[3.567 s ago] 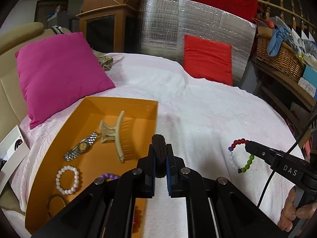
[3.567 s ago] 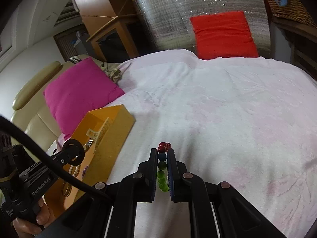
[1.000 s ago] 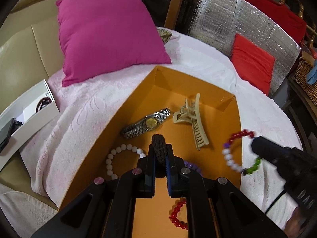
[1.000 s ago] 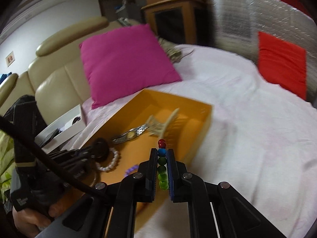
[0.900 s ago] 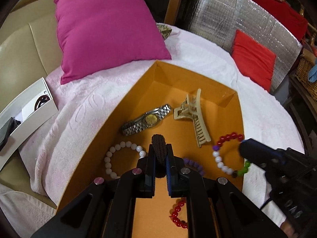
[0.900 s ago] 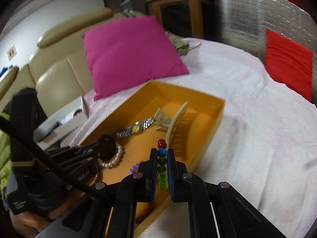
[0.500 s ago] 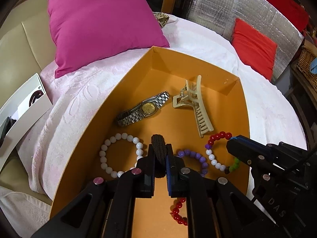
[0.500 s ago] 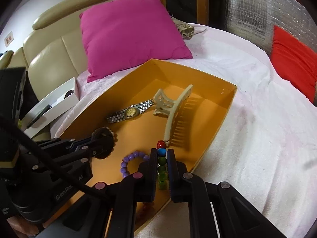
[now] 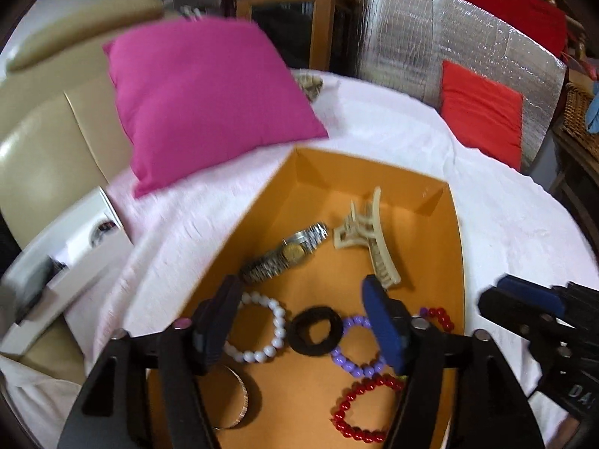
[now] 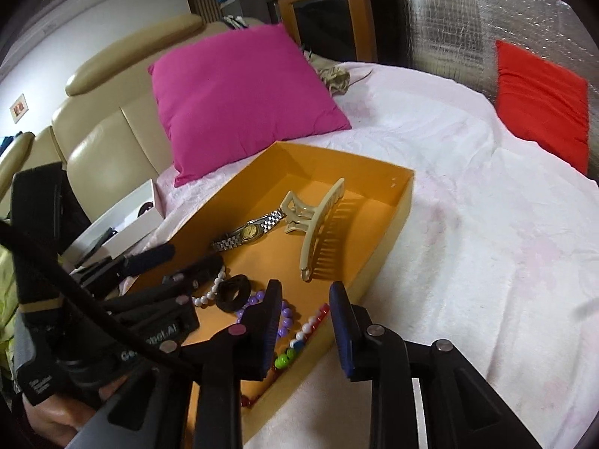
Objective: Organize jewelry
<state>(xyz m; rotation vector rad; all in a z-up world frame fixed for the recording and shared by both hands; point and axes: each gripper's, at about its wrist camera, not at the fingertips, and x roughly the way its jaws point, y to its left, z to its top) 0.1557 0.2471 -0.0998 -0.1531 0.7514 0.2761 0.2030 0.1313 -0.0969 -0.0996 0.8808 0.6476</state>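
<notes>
An orange box (image 9: 434, 194) (image 10: 389, 232) on the pink bedspread holds a watch (image 9: 284, 258), a beige hair claw (image 9: 370, 239), a white bead bracelet (image 9: 262, 333), a purple one (image 9: 355, 348), a red one (image 9: 363, 408) and a metal bangle (image 9: 236, 400). A black hair tie (image 9: 316, 331) (image 10: 234, 293) lies on the box floor between my open left gripper's fingers (image 9: 303, 321). A multicolour bead bracelet (image 10: 303, 333) lies against the box's right wall, just below my open right gripper (image 10: 305, 318).
A magenta pillow (image 9: 202, 101) lies behind the box, a red pillow (image 9: 483, 108) at the far right. A white open case (image 9: 63, 258) sits left of the box by the beige sofa. A silver foil panel (image 9: 411, 37) stands at the back.
Both grippers have opened. The black hair tie dropped from the left gripper onto the box floor. The multicolour bracelet dropped from the right gripper into the box by its right wall.
</notes>
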